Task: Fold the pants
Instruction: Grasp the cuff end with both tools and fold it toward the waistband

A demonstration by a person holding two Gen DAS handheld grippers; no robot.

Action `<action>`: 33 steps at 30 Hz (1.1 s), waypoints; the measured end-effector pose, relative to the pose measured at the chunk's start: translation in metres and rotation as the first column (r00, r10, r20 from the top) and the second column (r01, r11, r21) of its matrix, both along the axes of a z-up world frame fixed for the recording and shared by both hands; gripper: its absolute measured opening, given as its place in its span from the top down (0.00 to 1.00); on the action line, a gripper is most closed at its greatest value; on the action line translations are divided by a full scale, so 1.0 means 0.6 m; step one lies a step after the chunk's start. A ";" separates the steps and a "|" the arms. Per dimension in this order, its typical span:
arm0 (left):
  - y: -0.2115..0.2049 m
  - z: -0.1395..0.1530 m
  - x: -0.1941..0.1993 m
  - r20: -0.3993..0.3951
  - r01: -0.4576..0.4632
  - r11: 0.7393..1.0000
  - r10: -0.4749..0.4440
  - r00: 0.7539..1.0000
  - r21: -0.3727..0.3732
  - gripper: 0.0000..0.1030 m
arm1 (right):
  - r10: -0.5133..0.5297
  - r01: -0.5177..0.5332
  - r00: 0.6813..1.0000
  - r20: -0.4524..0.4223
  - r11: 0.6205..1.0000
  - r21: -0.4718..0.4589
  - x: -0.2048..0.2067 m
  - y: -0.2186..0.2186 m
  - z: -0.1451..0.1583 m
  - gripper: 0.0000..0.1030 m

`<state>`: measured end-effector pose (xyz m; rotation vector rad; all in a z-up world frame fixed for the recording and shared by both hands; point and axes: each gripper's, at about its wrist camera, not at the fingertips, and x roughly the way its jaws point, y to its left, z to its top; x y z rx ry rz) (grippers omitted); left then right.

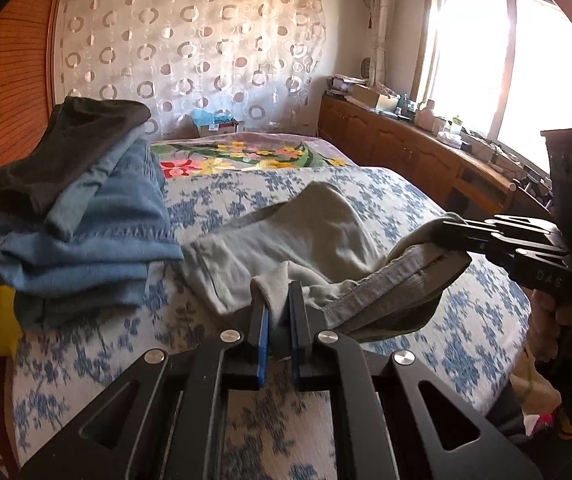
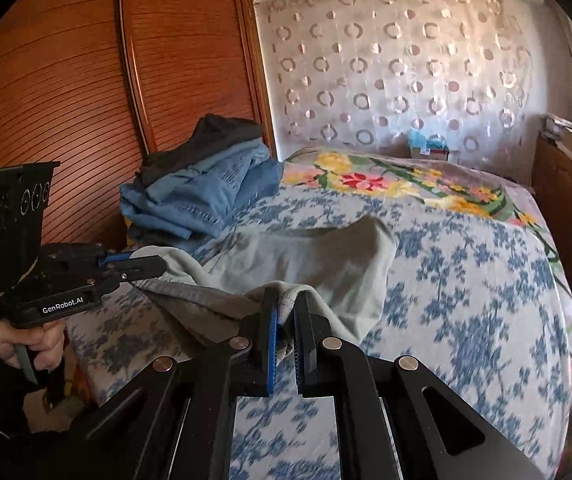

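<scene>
Light grey-green pants [image 1: 306, 232] lie across the blue-flowered bed cover [image 1: 466, 320], with the waistband end lifted off it. In the left wrist view my left gripper [image 1: 277, 292] is shut on a fold of that fabric near one corner of the waistband. My right gripper [image 1: 448, 230] comes in from the right, shut on the other corner, and the waistband sags between the two. The right wrist view shows the same: my right gripper [image 2: 288, 300] pinches the pants [image 2: 306, 256], and my left gripper [image 2: 157, 265], held in a hand, grips them at the left. The legs trail on the bed.
A stack of folded blue and dark clothes [image 1: 85, 208] [image 2: 205, 184] sits on the bed's left side against the wooden wardrobe doors [image 2: 85, 80]. A flowered blanket [image 1: 245, 156] covers the far end. A cluttered wooden cabinet [image 1: 406, 148] runs under the window at right.
</scene>
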<state>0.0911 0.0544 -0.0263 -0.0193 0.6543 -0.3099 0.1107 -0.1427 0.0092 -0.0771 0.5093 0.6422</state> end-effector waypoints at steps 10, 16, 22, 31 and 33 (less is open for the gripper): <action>0.010 -0.005 0.086 -0.020 -0.031 0.999 0.032 0.999 0.016 0.91 | 0.013 -0.013 0.999 -0.042 1.000 0.002 0.098 0.021 -0.007 0.94; 0.013 -0.015 0.134 -0.045 -0.049 0.998 0.050 0.998 0.025 0.91 | 0.020 -0.020 0.998 -0.065 1.000 -0.001 0.161 0.036 -0.008 0.94; 0.010 -0.025 0.167 -0.069 -0.054 0.998 0.057 0.996 0.045 0.91 | 0.022 -0.024 0.995 -0.097 1.000 -0.016 0.211 0.048 -0.022 0.94; 0.008 -0.033 0.182 -0.093 -0.081 0.995 0.087 0.992 0.066 0.89 | 0.032 -0.033 0.990 -0.139 0.999 -0.006 0.237 0.054 -0.027 0.91; 0.006 -0.031 0.184 -0.093 -0.081 0.994 0.087 0.992 0.071 0.87 | 0.033 -0.033 0.991 -0.133 0.999 -0.001 0.237 0.050 -0.020 0.89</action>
